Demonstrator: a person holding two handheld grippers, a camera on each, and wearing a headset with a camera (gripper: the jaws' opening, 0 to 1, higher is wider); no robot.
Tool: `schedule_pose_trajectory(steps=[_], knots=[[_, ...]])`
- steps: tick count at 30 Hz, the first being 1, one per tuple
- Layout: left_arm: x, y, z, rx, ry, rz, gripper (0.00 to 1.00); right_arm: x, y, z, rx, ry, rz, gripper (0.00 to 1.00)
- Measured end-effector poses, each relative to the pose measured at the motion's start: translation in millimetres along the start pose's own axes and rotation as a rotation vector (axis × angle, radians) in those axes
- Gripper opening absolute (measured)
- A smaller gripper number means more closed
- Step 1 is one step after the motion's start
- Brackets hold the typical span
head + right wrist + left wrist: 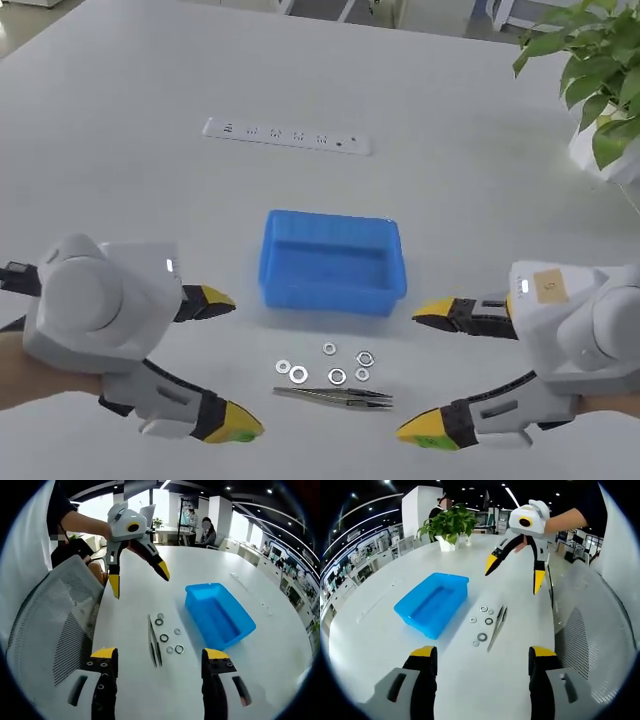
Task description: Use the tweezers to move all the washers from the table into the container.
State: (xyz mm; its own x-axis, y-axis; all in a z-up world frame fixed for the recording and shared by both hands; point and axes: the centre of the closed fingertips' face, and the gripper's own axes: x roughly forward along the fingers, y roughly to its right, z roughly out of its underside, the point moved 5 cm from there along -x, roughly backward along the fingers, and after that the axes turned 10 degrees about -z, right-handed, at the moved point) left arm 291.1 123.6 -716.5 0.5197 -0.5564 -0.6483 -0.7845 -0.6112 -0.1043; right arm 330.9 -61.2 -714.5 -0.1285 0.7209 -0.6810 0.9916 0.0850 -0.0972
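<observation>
Several small metal washers [330, 365] lie loose on the white table, just in front of an empty blue container [333, 262]. Metal tweezers [335, 397] lie flat on the near side of the washers. My left gripper [228, 362] hovers open to the left of them, and my right gripper [423, 372] hovers open to the right; both are empty. In the left gripper view the tweezers [497, 627] and washers [482, 636] lie ahead of the open jaws, the container [432, 602] sits left, and the right gripper [514, 579] faces me. The right gripper view has the tweezers [154, 642], the washers [164, 638] and the container [220, 612].
A white power strip [285, 135] lies beyond the container. A potted plant [590, 70] stands at the far right of the table. A grey mesh chair [55, 625] sits at the near table edge. Bare tabletop [120, 180] spreads to the left.
</observation>
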Motion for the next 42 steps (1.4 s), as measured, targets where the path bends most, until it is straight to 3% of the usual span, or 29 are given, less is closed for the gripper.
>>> schedule_pose_trajectory(steps=[3,6,9,11,13,18,21,23,31,33,37,42], knots=[[5.8,-5.0,8.1,0.009,-0.022,-0.006,0.73,11.7,-1.5,2.6,-0.004,-0.026,-0.019,0.62],[10.6,-2.3,11.1,-0.009,-0.032,0.015,0.65,21.1,-1.9,3.7,-0.009,-0.04,-0.027,0.53],[16.5,3.6,13.1,0.008,-0.042,0.035,0.66,32.1,-2.8,4.9,-0.004,-0.042,-0.034,0.49],[20.6,6.9,15.4,0.023,-0.055,0.045,0.66,38.2,-4.0,6.3,-0.053,-0.086,-0.023,0.45],[25.2,8.3,18.1,0.041,-0.063,0.059,0.65,44.1,-8.9,6.3,-0.068,-0.098,-0.047,0.41],[34.8,17.5,16.0,0.056,-0.032,0.106,0.55,54.9,-15.7,6.1,-0.094,-0.142,-0.077,0.34],[40.0,23.1,16.0,0.07,-0.026,0.125,0.51,57.2,-12.2,5.8,-0.1,-0.151,-0.073,0.31],[43.0,26.6,18.1,0.086,-0.044,0.135,0.51,58.4,-9.7,6.3,-0.103,-0.156,-0.073,0.29],[50.1,31.8,19.7,0.126,-0.06,0.159,0.43,61.5,-10.1,11.1,-0.117,-0.207,-0.117,0.23],[52.5,31.7,21.0,0.145,-0.072,0.158,0.41,62.8,-10.8,15.1,-0.134,-0.233,-0.124,0.22],[57.8,29.0,16.8,0.17,-0.071,0.132,0.39,63.0,-10.1,17.2,-0.126,-0.23,-0.128,0.2],[61.4,30.3,12.3,0.189,-0.07,0.129,0.25,63.6,-8.8,17.0,-0.126,-0.236,-0.127,0.18]])
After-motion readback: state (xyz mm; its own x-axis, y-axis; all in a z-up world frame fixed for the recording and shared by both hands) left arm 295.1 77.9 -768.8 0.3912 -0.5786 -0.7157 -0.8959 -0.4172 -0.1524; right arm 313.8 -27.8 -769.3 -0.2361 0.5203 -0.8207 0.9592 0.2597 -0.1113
